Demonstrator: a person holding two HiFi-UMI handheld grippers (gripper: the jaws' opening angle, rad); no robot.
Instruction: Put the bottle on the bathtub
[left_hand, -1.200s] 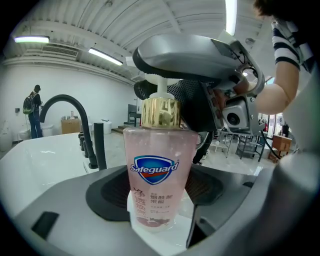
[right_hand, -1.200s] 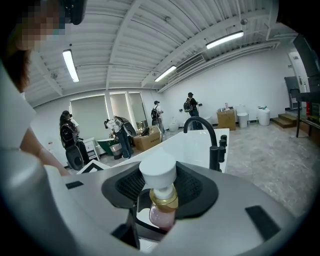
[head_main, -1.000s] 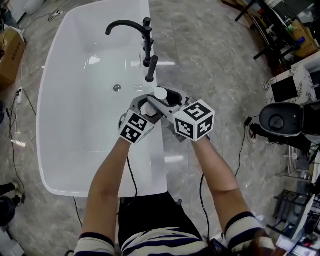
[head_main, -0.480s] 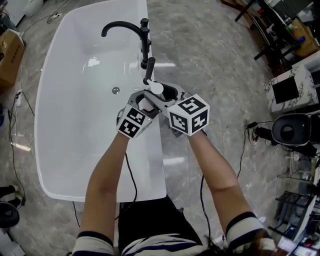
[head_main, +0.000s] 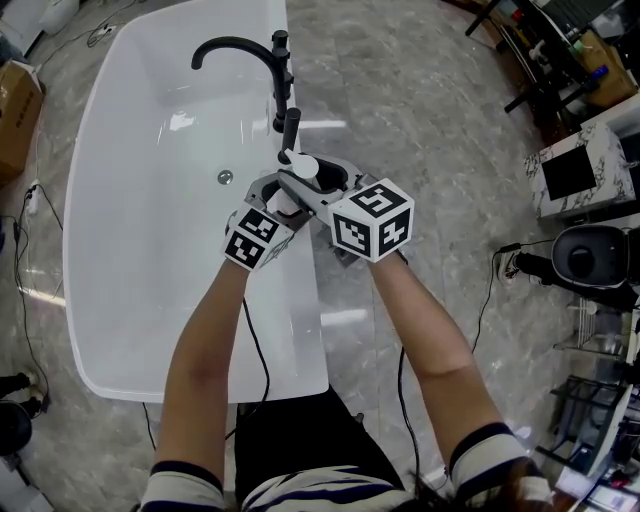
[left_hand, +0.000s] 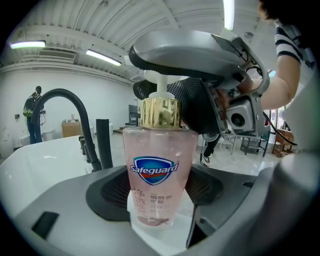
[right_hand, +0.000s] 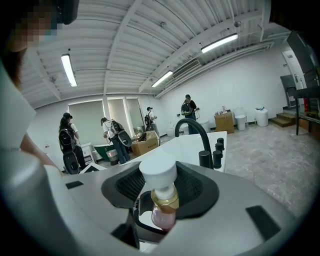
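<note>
Left gripper (head_main: 284, 203) fingers clench the Safeguard soap bottle (left_hand: 159, 170) upright over the bathtub rim (head_main: 305, 300). Right gripper (head_main: 312, 182) fingers grasp its pump (right_hand: 158, 172), apparently steadying it.

Count:
- 1 bottle (left_hand: 159, 170)
- 2 tools: left tool (left_hand: 157, 202) and right tool (right_hand: 161, 212)
- 2 marker cubes (head_main: 371, 219), one per tool
- 1 bathtub (head_main: 130, 250)
- 1 black faucet (head_main: 235, 50)
- 1 drain (head_main: 224, 177)
- 1 cardboard box (head_main: 18, 105)
- 4 people (right_hand: 189, 107), standing in the background of the right gripper view
</note>
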